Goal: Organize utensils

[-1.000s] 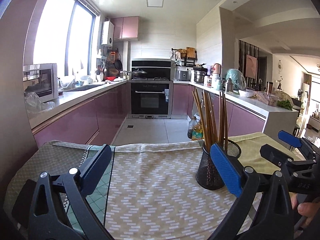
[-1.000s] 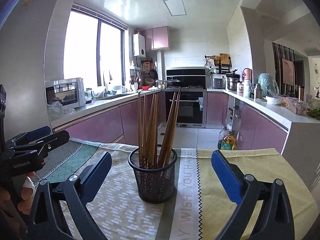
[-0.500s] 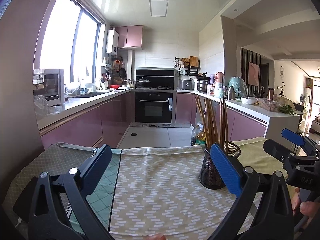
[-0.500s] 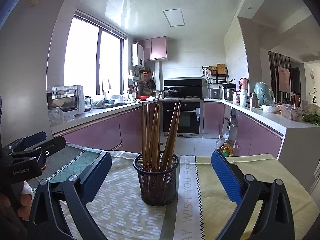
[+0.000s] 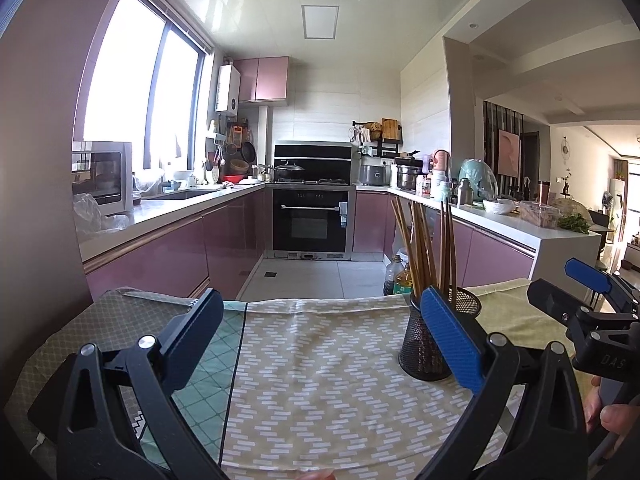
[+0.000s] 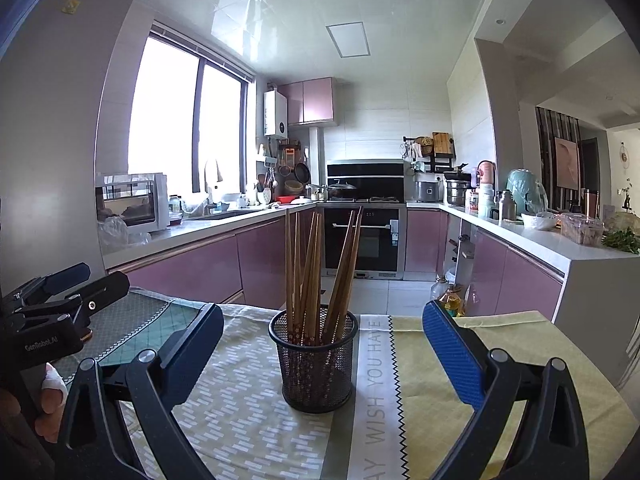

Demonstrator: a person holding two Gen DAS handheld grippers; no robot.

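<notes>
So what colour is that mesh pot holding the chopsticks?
Black wire mesh pot; the chopsticks are brown wood. Clearest in the right wrist view.

Left gripper hovers agape over patterned cloth; mesh holder — chopsticks upright — beside right finger.

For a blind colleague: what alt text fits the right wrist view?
A black mesh cup of wooden chopsticks stands on a patterned tablecloth, between the open right gripper fingers, untouched. Kitchen behind.
</notes>
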